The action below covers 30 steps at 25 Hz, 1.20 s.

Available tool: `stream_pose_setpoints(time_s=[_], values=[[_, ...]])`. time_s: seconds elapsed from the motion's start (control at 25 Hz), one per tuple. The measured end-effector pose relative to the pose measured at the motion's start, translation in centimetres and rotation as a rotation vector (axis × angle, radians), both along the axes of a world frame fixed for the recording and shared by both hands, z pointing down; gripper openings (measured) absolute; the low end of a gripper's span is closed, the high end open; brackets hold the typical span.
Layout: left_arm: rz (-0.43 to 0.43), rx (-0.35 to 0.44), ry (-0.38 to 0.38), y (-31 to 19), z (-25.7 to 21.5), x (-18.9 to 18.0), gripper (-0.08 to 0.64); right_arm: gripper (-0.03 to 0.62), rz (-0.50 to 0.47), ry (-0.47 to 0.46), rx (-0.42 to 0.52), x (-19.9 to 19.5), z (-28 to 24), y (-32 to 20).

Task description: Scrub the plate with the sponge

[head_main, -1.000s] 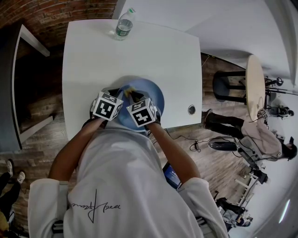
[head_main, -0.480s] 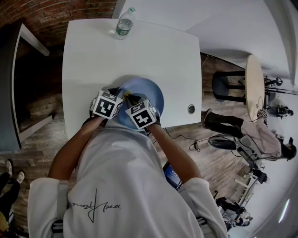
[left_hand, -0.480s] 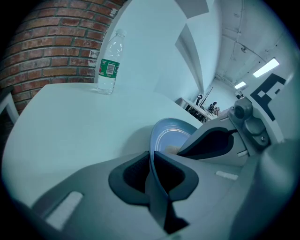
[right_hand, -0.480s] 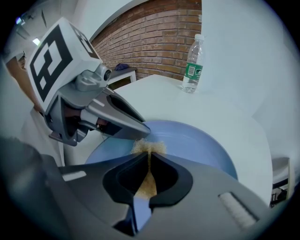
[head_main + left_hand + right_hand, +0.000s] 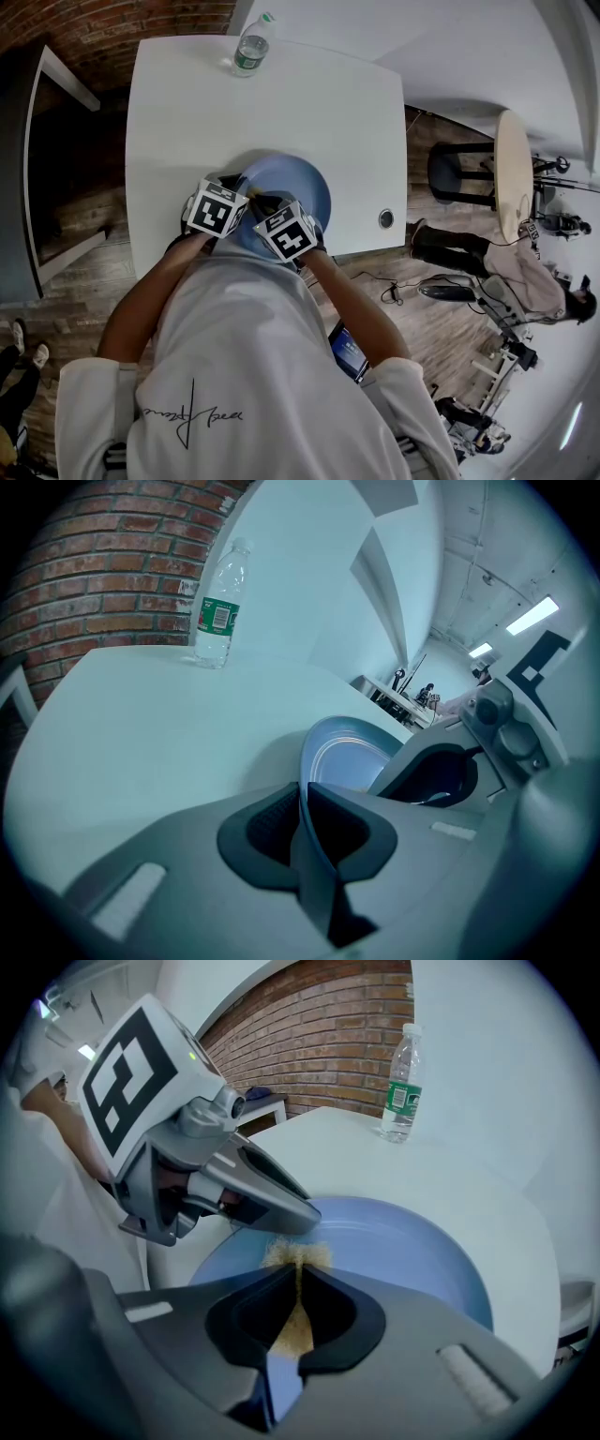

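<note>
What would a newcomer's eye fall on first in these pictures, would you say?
The blue plate sits at the near edge of the white table, its rim clamped by the left gripper. The right gripper pinches a tan sponge against the plate. A water bottle stands alone at the far corner.

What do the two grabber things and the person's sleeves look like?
The left gripper and right gripper are smooth grey, with dark ridged pads. Each carries a white cube printed with black square markers. The person wears a white short-sleeved shirt with a thin black scribble on it.
</note>
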<state>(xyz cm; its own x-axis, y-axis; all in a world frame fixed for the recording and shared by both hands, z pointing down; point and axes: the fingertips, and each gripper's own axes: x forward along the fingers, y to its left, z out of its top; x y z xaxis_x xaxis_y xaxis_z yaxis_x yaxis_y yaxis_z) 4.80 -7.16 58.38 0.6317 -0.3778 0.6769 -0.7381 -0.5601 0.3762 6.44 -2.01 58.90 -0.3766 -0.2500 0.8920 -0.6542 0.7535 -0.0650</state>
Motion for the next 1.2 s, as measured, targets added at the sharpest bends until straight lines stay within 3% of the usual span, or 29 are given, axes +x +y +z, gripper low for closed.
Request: stream_pose_setpoints(time_s=[1.2], values=[[0.0, 0.005, -0.002, 0.1, 0.0, 0.0, 0.043, 0.025, -0.035, -0.118, -0.146, -1.1, 0.2, 4.1]])
